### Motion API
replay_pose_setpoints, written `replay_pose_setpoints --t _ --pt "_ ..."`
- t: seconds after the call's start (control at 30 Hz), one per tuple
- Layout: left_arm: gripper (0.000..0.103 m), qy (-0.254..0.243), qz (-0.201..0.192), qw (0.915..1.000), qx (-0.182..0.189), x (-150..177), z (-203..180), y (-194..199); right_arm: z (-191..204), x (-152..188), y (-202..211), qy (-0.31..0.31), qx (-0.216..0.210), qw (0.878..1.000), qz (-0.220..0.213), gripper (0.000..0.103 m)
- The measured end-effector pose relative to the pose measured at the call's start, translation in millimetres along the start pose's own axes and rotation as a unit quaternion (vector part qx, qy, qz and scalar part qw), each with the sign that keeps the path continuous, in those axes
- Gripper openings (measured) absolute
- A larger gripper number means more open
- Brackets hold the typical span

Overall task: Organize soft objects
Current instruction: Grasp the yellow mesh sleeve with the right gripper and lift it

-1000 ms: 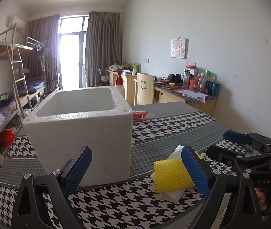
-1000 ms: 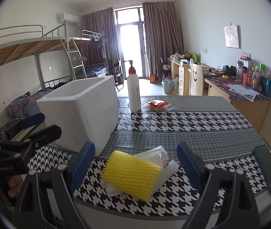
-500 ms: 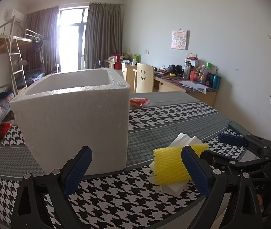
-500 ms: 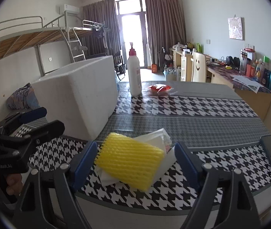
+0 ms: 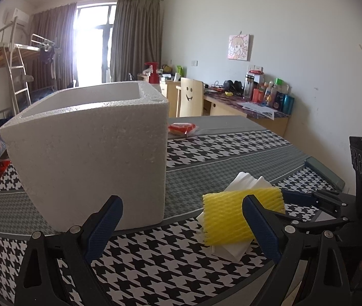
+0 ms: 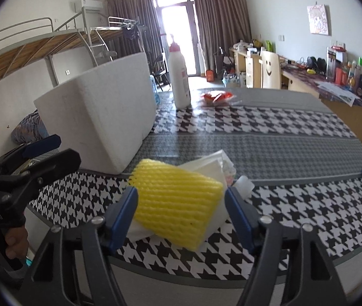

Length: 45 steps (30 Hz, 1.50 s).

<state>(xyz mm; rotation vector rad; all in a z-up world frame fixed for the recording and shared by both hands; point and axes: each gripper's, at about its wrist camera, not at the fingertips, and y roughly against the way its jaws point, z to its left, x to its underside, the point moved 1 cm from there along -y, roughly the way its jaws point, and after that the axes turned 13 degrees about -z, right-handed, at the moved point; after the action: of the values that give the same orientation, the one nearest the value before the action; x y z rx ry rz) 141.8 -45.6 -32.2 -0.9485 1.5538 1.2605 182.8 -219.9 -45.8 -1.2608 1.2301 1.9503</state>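
A yellow foam net sleeve [image 6: 178, 209] lies on a small pile of white foam sheets [image 6: 206, 165] near the table's front edge. My right gripper [image 6: 181, 204] straddles the sleeve and its jaws are closing. The blue pads stand just beside the sleeve's two ends, and it does not look squeezed. My left gripper [image 5: 183, 227] is open over the tablecloth, with nothing between its fingers. The sleeve [image 5: 226, 216] sits just past its right finger. A white styrofoam box [image 5: 91, 158] stands open-topped to the left of the pile.
A white pump bottle [image 6: 178, 76] and a red packet [image 6: 216, 96] stand farther back on the houndstooth tablecloth [image 6: 295, 204]. A hand [image 6: 15, 242] holds the left gripper at lower left. A desk, a chair and a bunk bed lie beyond the table.
Both grippers have sunk toward the table. The right gripper's jaws have narrowed from wide apart to close around the yellow sleeve.
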Motion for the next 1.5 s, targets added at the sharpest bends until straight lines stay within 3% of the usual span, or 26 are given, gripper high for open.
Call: replay_pose_setpoints --t 0.53,1.0,1.5 --pt "0.095 0.0 0.012 0.9999 -0.009 2.9 1.3 -6.5 -6.6 15.5 -7.4 -0.025 -0.008 0.999 0.042 0.016" --pt "0.095 -0.007 0.011 0.9999 0.003 3.4 -6.2 -3.8 -7.1 -8.4 24.6 -0.045 -0.022 0.999 -0.008 0.011" --pt "0.093 -0.03 0.049 0.9978 0.034 13.3 -24.1 -18.8 -46.8 -22.9 46.8 -0.077 0.058 0.994 -0.044 0.011"
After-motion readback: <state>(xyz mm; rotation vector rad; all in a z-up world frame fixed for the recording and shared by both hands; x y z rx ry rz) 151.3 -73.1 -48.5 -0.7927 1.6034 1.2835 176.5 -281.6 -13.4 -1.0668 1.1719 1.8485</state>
